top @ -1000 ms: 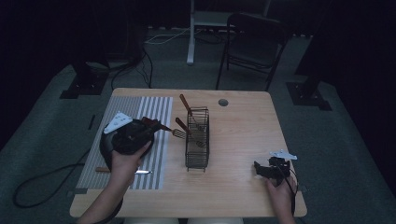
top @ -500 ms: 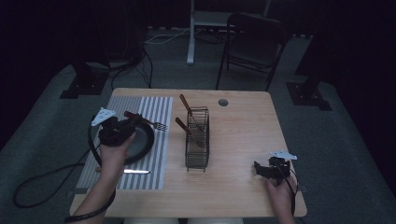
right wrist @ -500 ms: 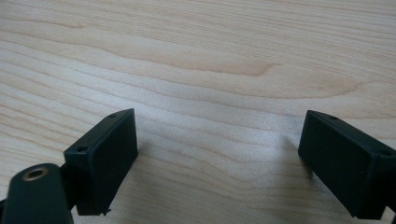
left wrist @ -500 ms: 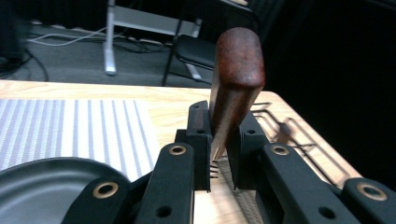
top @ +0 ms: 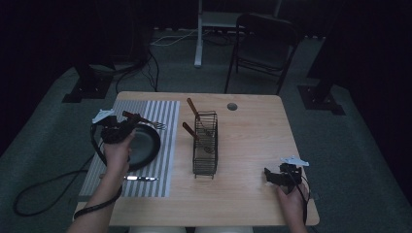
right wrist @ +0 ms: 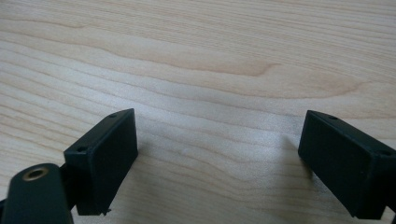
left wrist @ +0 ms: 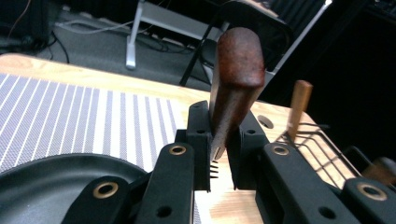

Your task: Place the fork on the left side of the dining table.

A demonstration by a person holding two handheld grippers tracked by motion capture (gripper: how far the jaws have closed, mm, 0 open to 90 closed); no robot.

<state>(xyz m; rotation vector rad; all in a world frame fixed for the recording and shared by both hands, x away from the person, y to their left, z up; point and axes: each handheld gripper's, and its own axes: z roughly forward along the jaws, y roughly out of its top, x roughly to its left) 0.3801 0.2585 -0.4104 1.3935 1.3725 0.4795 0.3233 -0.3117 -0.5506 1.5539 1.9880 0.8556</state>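
both grippers were matte black, the left gripper [top: 127, 121] and right gripper [top: 270, 175] each topped with a pale three-cornered plate, brass-ringed screws on the jaw arms, dark cable trailing, forearms bare.

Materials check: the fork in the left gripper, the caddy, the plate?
Fork: handle looks like dark red-brown wood with a dull sheen; tines seem bright metal.
Caddy: thin dark wire grid, likely coated metal.
Plate: black, smooth with soft glare; ceramic or plastic, can't tell.
Left gripper: jaws clamp the handle.
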